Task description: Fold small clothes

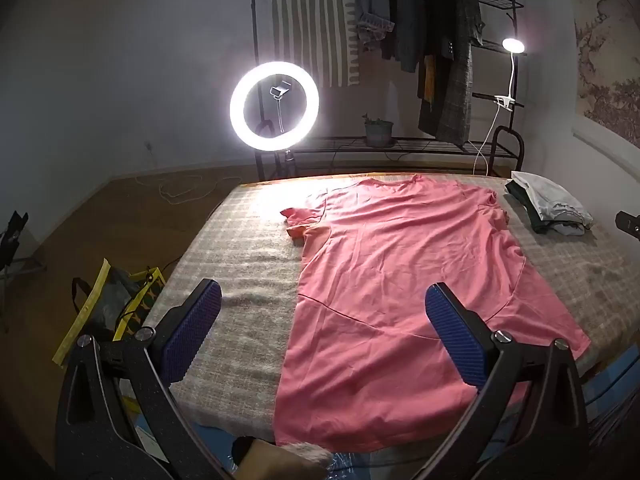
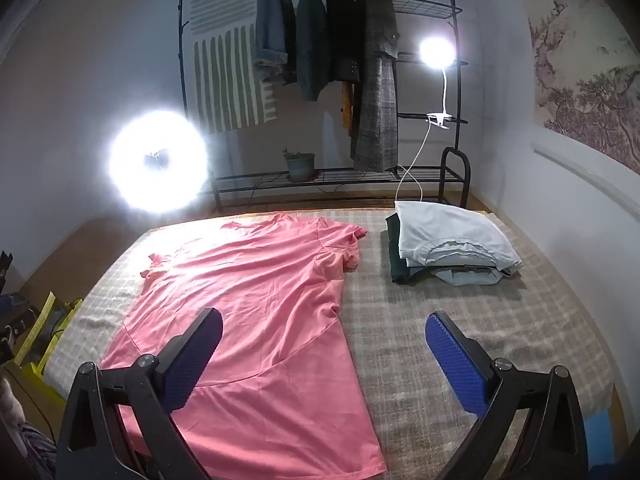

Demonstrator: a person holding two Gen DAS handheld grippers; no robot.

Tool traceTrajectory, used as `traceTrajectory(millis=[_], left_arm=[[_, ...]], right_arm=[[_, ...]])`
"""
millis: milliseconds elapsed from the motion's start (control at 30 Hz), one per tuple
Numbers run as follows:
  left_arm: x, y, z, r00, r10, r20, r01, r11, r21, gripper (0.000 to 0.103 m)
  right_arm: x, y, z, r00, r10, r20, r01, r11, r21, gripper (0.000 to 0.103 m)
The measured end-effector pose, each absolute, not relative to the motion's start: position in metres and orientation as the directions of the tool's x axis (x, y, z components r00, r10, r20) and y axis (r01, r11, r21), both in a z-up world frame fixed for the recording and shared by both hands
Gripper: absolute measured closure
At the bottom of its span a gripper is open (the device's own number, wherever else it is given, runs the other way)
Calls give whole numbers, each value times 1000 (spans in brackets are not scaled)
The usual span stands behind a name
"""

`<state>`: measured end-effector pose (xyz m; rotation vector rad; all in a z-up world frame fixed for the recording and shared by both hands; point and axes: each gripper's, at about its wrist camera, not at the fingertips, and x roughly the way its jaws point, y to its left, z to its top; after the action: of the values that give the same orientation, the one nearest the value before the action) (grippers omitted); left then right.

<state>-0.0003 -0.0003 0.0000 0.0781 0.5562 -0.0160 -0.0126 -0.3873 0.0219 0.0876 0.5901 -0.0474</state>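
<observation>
Pink shirt [image 1: 404,276] lies flat and spread on the checked blanket [image 1: 240,248], collar at the far end, hem at the near edge. Your left gripper [image 1: 320,332] hangs over the shirt's near hem, jaws wide apart, holding nothing. Your right gripper [image 2: 324,356] is over the shirt's right edge, jaws spread too, empty. Right of the shirt, a folded pile [image 2: 452,248] sits apart from it.

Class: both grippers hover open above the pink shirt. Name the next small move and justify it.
Probably lower the left gripper to the pink shirt and pinch its near left hem. The shirt lies flat and unfolded on the checked blanket; both the left and the right gripper are open and empty.
</observation>
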Motion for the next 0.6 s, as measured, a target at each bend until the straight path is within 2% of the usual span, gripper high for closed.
traceTrajectory(millis=[600], left_arm=[[1,-1,7,847,-5,-532,35,998,46,0]], right_arm=[[-12,-386,22,833,-12,-554,66,995,78,1]])
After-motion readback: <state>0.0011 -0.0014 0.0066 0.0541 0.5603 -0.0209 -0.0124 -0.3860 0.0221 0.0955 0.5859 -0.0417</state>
